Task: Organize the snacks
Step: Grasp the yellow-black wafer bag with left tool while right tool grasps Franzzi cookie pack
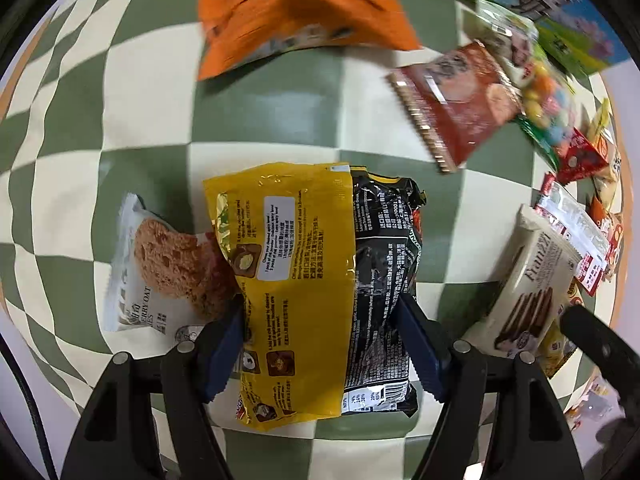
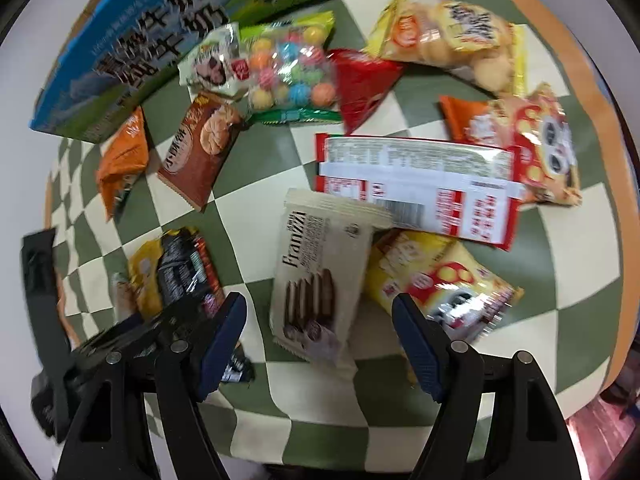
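Desk (image 1: 160, 92) under a green-and-cream checkered cloth, snacks scattered over it. Blue-and-green milk carton (image 2: 132, 52) lies at the far edge, the largest item. Next, a long red-and-white packet (image 2: 416, 188) rests across the top of a cream wafer pack (image 2: 320, 276); a yellow bag (image 2: 440, 280) sits partly under the wafer pack's right side. Yellow noodle pack (image 1: 288, 280) overlaps a black noodle pack (image 1: 384, 264); both lie flat, side by side. White oat cookie packet (image 1: 160, 268) touches the yellow pack's left edge. Orange bag (image 1: 296, 16) lies well apart, farther back. Brown cookie packet (image 1: 456, 100) and a bag of coloured candy balls (image 2: 288, 72) lie near the carton.

Left tool (image 1: 320, 336): fingers spread wide, straddling the two noodle packs, blue pads at or near their outer edges; contact unclear. Right tool (image 2: 320, 336): wide open, empty, poised over the lower end of the wafer pack.
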{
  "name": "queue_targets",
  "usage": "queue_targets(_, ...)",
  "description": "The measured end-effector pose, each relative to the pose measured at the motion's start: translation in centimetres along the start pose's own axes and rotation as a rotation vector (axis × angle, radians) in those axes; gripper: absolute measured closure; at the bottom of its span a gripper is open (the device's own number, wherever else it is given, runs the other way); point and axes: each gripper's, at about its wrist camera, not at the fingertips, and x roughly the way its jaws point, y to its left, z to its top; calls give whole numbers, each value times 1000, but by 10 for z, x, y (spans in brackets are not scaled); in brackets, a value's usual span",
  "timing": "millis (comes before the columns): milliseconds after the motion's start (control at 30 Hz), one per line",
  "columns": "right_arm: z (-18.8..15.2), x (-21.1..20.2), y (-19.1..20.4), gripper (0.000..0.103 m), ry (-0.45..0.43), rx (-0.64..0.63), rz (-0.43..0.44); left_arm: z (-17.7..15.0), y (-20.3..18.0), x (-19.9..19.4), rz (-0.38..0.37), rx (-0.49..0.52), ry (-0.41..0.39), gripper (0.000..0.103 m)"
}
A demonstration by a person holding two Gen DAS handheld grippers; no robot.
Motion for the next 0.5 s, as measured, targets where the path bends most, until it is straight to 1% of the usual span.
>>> queue_targets(100, 7, 24, 15, 25, 36, -5, -52, -2, 2, 9, -35, -4, 13, 26)
queue_targets(167, 12, 39, 27, 26, 55, -33, -88, 4, 9, 15, -49, -2, 25, 26)
queue_targets(200, 14, 45, 33, 31, 59, -56, -109, 4, 10, 17, -59, -5, 32, 25)
queue_targets(233, 15, 52, 39, 40, 64, -90, -137, 5, 11, 19, -66, -7, 38, 25)
queue_targets(267, 16, 56, 45, 41, 72, -122, -141, 8, 13, 26, -70, -8, 40, 25)
queue_targets(367, 14, 61, 59, 42, 78, -249, -166, 8, 13, 29, -72, -2, 52, 23)
queue_targets(433, 10, 63, 69, 42, 103, -351, -181, 8, 8, 36, -74, 11, 64, 19)
queue_targets(467, 7, 63, 72, 42, 115, -388, -188, 28, 5, 38, -72, 15, 72, 19)
queue_targets(500, 5, 64, 75, 42, 127, -443, -199, 31, 9, 33, -74, 17, 80, 16)
